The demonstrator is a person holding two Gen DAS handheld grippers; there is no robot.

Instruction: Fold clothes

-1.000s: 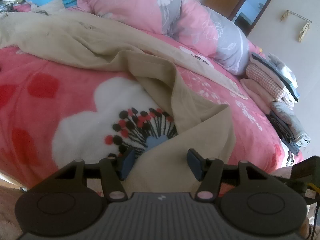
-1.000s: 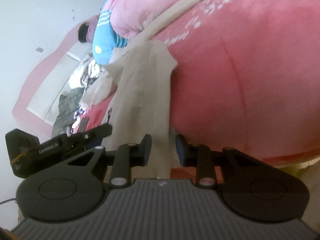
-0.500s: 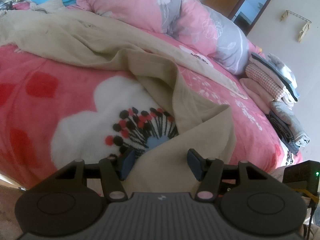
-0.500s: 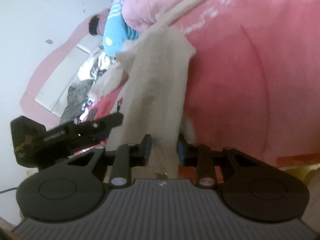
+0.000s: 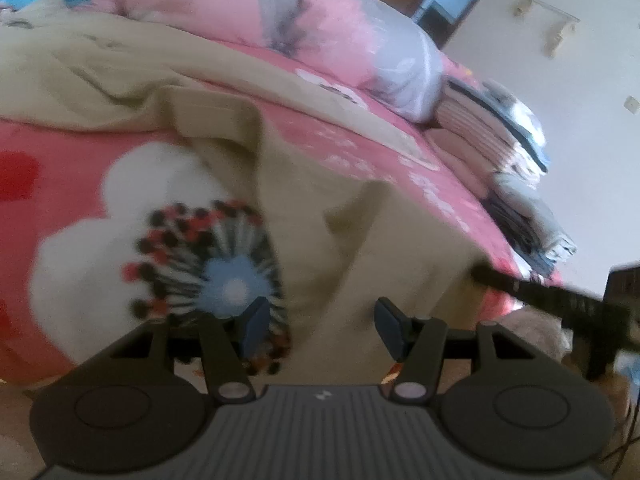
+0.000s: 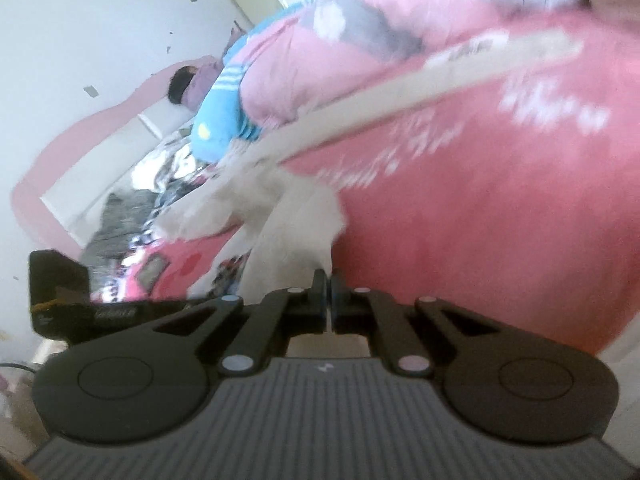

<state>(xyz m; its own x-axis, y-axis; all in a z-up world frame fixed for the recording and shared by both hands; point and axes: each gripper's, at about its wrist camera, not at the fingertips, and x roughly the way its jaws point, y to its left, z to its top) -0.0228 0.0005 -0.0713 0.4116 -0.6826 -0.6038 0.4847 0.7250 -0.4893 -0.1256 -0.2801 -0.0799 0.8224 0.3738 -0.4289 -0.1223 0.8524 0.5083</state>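
A long beige garment [image 5: 320,240] lies spread across the pink flowered blanket [image 5: 100,220], its near end hanging over the bed's edge. My left gripper [image 5: 320,320] stands open at that near end, with the cloth lying between its blue pads [image 5: 256,320] and neither pad pressing it. My right gripper [image 6: 329,284] is shut on the beige garment [image 6: 296,232], pinching its edge, and the cloth runs up from the pads toward the bed. In the left wrist view the right gripper's dark finger [image 5: 520,288] holds the garment's right corner. The left gripper's body [image 6: 60,300] shows at the left of the right wrist view.
A stack of folded clothes [image 5: 492,128] sits at the bed's far right edge. Pink and grey pillows [image 5: 320,28] lie along the back. A heap of unfolded clothes [image 6: 132,200] and a blue striped item [image 6: 224,120] lie at the far end. A door [image 5: 452,0] stands beyond.
The right gripper's jaws closed onto the garment's edge and it rose, rolling as it went. The cloth's right corner lifted with it. The left gripper stayed open and tipped a little.
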